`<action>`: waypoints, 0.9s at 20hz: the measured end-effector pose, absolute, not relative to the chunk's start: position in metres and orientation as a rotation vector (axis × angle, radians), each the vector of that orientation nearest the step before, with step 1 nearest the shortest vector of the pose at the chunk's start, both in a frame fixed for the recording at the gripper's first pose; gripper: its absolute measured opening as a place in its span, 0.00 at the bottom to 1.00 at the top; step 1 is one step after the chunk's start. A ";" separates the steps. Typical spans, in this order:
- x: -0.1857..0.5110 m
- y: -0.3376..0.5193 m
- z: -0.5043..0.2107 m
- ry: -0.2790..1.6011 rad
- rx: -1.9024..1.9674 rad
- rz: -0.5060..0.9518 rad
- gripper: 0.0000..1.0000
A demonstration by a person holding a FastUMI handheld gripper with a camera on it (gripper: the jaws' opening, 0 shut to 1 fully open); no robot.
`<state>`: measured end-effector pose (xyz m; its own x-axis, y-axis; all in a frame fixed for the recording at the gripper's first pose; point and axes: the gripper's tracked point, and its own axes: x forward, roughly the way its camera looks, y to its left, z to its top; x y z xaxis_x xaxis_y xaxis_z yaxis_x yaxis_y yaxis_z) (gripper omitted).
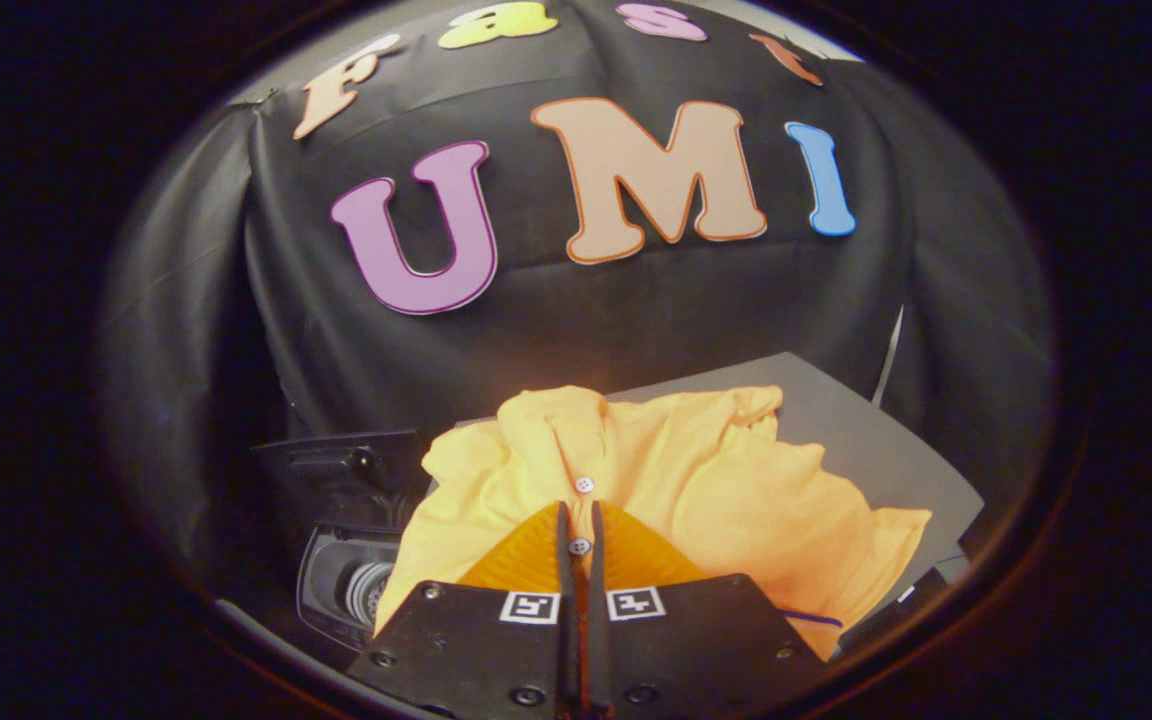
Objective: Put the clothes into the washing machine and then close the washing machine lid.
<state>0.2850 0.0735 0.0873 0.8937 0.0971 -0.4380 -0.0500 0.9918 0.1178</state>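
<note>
Between nearly closed jaws, yellow shirt (696, 470) pinched.

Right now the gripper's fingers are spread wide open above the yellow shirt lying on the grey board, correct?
Not quite. In the gripper view the gripper has its fingers nearly together, pinching the buttoned front of the yellow shirt, not spread wide. The shirt does lie on the grey board.

No legible text; square coded tags (530, 607) on claw (579, 512) pinching yellow shirt (736, 480)
</note>
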 end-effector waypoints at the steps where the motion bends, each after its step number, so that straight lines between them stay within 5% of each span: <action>1: 0.284 0.081 0.100 0.438 0.107 0.083 0.03; 10: 0.276 0.195 0.171 0.353 0.098 0.228 0.03; 18: 0.281 0.317 0.149 0.358 0.094 0.394 0.03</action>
<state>0.2812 0.3169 0.1485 0.8617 0.3911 -0.3233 -0.3584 0.9201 0.1579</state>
